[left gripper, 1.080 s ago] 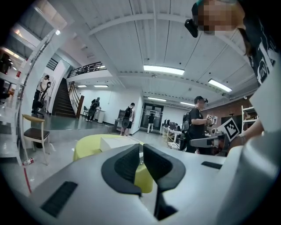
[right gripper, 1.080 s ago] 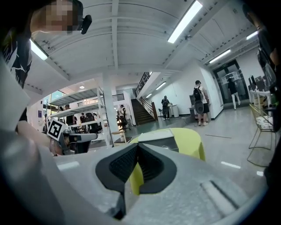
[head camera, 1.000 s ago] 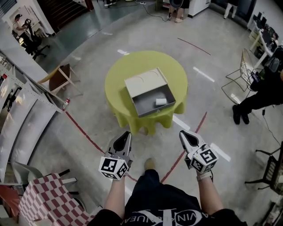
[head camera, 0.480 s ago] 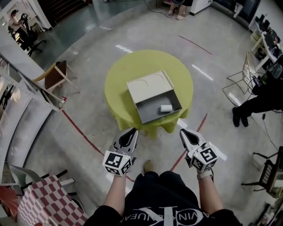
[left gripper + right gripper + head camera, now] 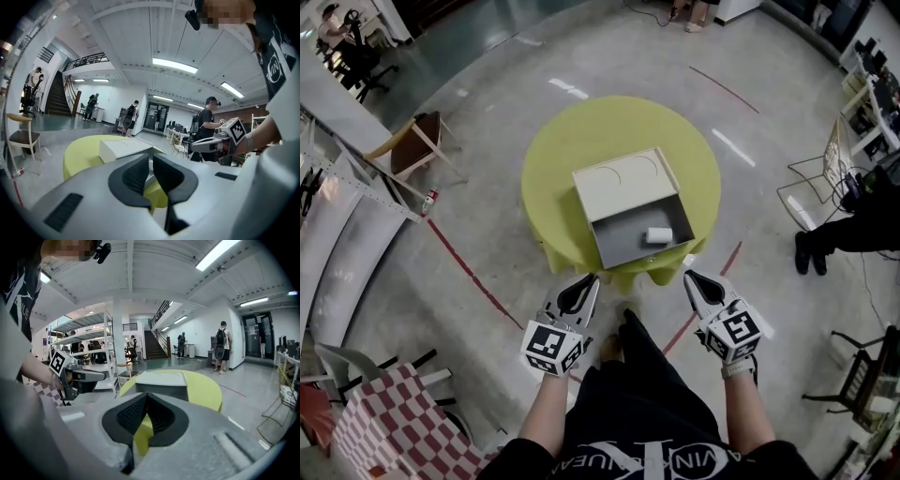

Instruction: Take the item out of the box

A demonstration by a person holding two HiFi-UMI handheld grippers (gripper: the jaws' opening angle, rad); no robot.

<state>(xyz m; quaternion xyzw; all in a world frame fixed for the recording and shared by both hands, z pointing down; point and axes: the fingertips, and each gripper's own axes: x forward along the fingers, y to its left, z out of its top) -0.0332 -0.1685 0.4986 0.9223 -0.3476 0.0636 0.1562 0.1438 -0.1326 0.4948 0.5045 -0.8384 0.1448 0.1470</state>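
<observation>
A grey box (image 5: 637, 231) stands with its lid (image 5: 623, 183) laid back on a round yellow-green table (image 5: 562, 159). A small white item (image 5: 658, 234) lies inside, near the box's right wall. My left gripper (image 5: 592, 279) and right gripper (image 5: 690, 276) hang short of the table's near edge, both shut and empty. In the left gripper view the box (image 5: 125, 149) shows beyond the left gripper (image 5: 151, 157), with the right gripper (image 5: 220, 140) off to its right. The right gripper view shows the box (image 5: 161, 383) above the right gripper (image 5: 146, 395).
A wooden chair (image 5: 417, 150) stands left of the table. A red-checked cloth (image 5: 384, 427) is at the lower left. A person in black (image 5: 853, 225) and a wire frame (image 5: 825, 173) are at the right. Red tape lines (image 5: 469, 272) cross the floor.
The table and box have come closer and lower in the head view as the person steps toward them. Both grippers stay shut, held out in front.
</observation>
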